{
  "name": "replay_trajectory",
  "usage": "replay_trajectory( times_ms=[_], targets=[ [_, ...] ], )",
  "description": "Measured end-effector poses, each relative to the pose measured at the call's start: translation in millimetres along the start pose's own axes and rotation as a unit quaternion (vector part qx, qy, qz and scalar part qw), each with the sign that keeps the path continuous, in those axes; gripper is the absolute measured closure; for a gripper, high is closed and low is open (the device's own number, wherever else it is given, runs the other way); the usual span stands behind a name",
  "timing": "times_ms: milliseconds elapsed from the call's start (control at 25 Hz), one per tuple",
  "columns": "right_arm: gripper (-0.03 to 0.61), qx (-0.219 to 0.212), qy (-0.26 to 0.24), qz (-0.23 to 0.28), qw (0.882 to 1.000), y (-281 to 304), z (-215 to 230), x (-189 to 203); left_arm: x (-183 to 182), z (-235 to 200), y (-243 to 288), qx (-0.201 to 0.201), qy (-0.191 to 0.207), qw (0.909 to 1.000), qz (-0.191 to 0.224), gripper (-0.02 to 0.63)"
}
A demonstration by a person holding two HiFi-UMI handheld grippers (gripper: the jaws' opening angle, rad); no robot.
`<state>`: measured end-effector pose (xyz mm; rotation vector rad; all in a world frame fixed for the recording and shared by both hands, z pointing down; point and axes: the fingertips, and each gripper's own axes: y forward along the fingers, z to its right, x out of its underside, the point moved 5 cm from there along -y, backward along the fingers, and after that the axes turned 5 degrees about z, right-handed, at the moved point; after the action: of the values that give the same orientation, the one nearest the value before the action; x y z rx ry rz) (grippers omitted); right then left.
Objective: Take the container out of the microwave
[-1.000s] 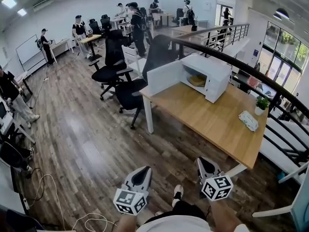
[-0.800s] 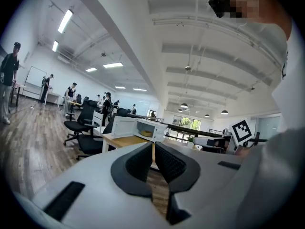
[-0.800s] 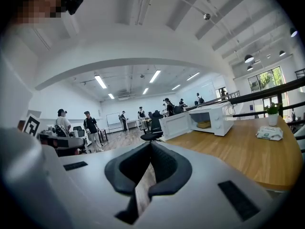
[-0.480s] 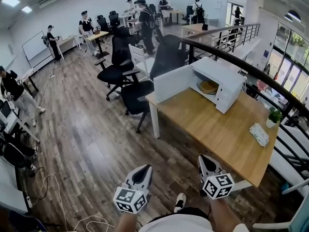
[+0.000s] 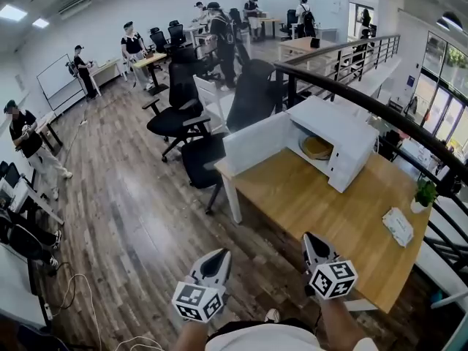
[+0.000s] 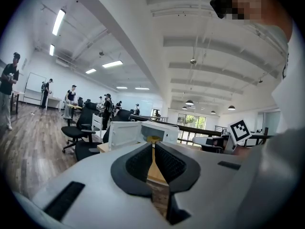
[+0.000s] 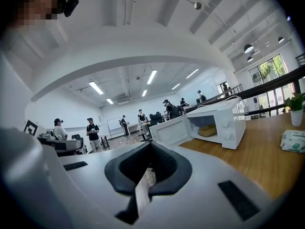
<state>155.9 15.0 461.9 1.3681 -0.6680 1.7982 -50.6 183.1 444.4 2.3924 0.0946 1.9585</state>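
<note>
The white box-shaped microwave (image 5: 344, 141) is standing on the far part of the light wooden table (image 5: 307, 203), and its white door (image 5: 256, 141) is hanging fully open toward the left. The shallow tan container (image 5: 317, 148) is sitting inside the cavity, on its floor, and nothing is touching it. From both claws it is lying straight ahead and a little to the right, well apart.

The right gripper (image 5: 313, 243) is hovering at the near edge of the table, so I judge it is the nearer one. The left gripper (image 5: 213, 263) is hanging beside it over the dark plank floor (image 5: 131, 218). Both claws are clenched, the pads meeting at the tips, and neither is grasping anything.

The container is looking wider than it is high, lying flat. Which way its longer side is running I cannot tell from here, and whether something is inside it is also not showing. The cavity is holding only this one thing.

The task is, in my judgement, only at the approach. One claw will need to be opening before it is reaching into the opening past the door.
</note>
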Motion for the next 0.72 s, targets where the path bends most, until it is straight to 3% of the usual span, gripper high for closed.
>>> replay_trajectory(
  times_ms=[440,720],
  targets=[
    [0.557,0.023,0.013,-0.022,0.999,64.7,75.5,-3.2,4.7,-15.5,106.2,0.023,-0.012,0.9996,-0.015,0.569],
    [0.557,0.071,0.007,-0.026,0.997,125.0,109.7,-5.3,2.0,-61.9,190.2,0.068,-0.016,0.9973,-0.023,0.569]
  ],
)
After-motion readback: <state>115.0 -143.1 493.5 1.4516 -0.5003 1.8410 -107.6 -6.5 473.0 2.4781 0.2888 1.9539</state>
